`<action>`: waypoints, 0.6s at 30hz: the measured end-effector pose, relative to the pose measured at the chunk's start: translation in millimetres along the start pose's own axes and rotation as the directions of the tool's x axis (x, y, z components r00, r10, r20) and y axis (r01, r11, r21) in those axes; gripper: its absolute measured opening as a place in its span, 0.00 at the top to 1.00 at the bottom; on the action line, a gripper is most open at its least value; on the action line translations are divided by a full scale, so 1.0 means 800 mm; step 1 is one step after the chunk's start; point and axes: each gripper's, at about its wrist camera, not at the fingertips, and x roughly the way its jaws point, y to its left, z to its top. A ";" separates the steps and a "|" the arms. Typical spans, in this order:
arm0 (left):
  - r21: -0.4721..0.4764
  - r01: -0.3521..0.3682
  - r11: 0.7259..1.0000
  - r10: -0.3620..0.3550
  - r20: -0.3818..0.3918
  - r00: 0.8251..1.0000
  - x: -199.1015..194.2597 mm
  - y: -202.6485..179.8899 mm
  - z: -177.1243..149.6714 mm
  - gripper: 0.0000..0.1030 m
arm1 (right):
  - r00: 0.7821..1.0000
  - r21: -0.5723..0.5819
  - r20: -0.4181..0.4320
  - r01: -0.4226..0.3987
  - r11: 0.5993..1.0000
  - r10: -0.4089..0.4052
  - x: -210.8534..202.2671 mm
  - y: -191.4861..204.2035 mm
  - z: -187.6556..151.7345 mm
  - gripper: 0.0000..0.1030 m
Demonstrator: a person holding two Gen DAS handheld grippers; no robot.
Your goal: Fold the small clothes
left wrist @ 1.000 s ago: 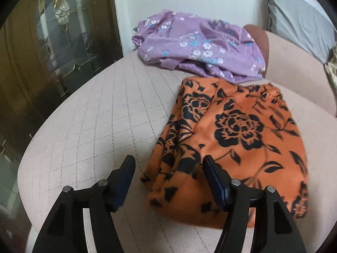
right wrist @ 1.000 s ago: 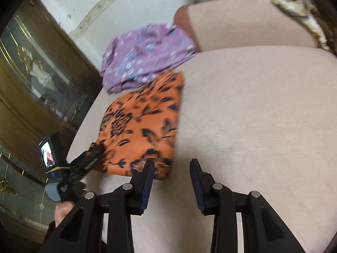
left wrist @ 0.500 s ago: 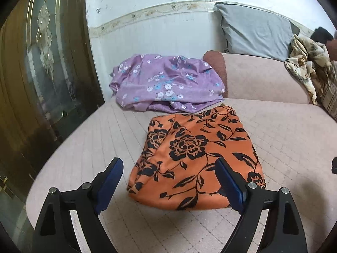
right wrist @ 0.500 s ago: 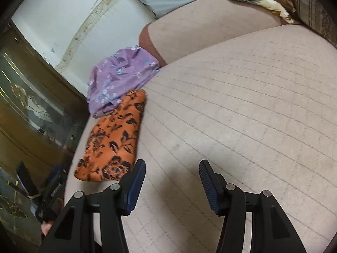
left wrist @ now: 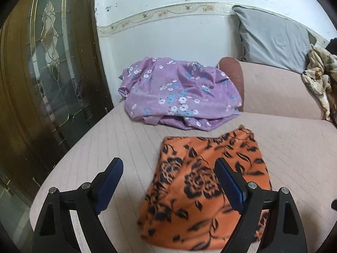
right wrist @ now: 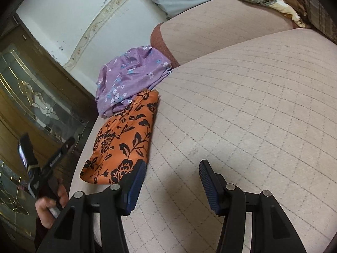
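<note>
Quilted sofa seat (right wrist: 242,116), right side bare

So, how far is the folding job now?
Done: the orange cloth lies folded flat on the sofa. In hand: nothing; the left gripper and right gripper are both open and empty. Left: the purple cloth behind it is crumpled, not yet folded.

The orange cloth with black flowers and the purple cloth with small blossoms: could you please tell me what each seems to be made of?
The orange cloth with black flowers looks like a thin, matte woven fabric, perhaps cotton or rayon: it lies flat with soft creases. The purple cloth with small blossoms looks like a light fabric with a faint sheen, possibly a synthetic blend: its crumpled folds catch the light. The exact fibre cannot be told.
</note>
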 end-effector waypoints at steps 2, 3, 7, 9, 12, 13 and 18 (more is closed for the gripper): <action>-0.026 -0.001 1.000 0.001 -0.017 1.000 0.013 0.011 0.001 0.13 | 1.000 -0.001 -0.007 -0.025 1.000 0.025 0.004 0.005 0.006 0.44; -0.046 0.009 0.999 -0.011 -0.045 0.999 0.023 0.020 -0.003 0.12 | 0.999 -0.002 -0.008 -0.037 0.999 0.037 0.006 0.008 0.009 0.44; -0.177 0.052 0.983 -0.085 -0.187 0.979 0.072 0.072 -0.034 0.12 | 0.997 -0.005 -0.020 -0.078 0.997 0.078 0.033 0.022 0.035 0.38; -0.249 0.091 0.964 -0.156 -0.255 0.954 0.099 0.104 -0.040 0.12 | 0.994 0.012 -0.047 -0.101 0.995 0.101 0.059 0.028 0.049 0.38; -0.317 0.105 0.943 -0.194 -0.265 0.944 0.117 0.135 -0.045 0.12 | 0.987 0.016 -0.094 -0.129 0.992 0.130 0.097 0.043 0.062 0.38; -0.330 0.123 0.936 -0.219 -0.274 0.937 0.122 0.141 -0.047 0.12 | 0.986 0.009 -0.104 -0.133 0.991 0.133 0.107 0.048 0.064 0.38; -0.382 0.268 0.884 -0.395 -0.306 0.867 0.150 0.146 -0.055 0.12 | 0.973 -0.020 -0.177 -0.156 0.988 0.150 0.166 0.067 0.068 0.37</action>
